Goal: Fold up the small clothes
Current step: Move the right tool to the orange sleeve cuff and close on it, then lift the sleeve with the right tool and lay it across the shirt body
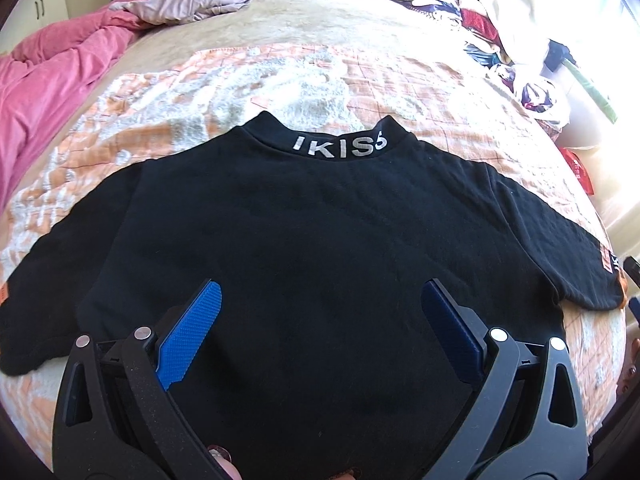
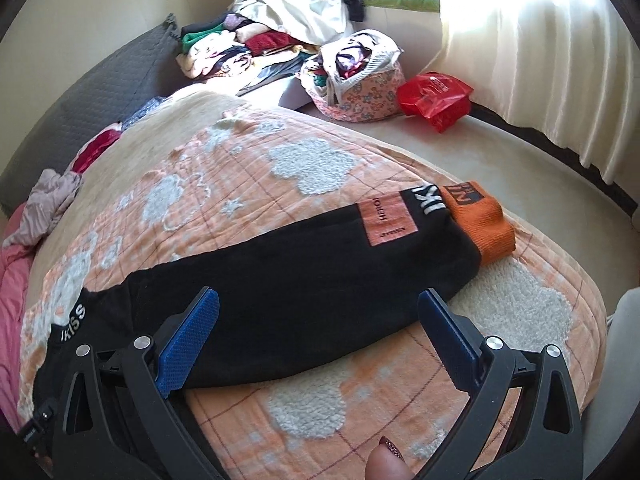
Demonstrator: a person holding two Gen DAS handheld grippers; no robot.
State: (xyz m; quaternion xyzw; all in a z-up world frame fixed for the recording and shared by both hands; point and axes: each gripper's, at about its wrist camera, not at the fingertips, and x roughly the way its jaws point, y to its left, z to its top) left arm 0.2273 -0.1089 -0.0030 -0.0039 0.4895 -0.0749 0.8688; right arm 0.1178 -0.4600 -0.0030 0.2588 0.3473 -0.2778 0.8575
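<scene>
Bright daylight from the curtain (image 2: 540,60), blown-out glare there, sharp centre, fisheye-bent edges

free: quilt (image 2: 320,412) near edge | blocked: clothes pile (image 2: 240,48) far corner

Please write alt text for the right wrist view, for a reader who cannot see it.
An open right claw hovers over the sleeve of a black top with an orange cuff, spread flat on an orange quilt. Clothes piles lie behind.

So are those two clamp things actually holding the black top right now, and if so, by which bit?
Nothing is held. Both the left gripper and the right gripper have their jaws wide apart above the black top, which lies flat on the blanket.
</scene>
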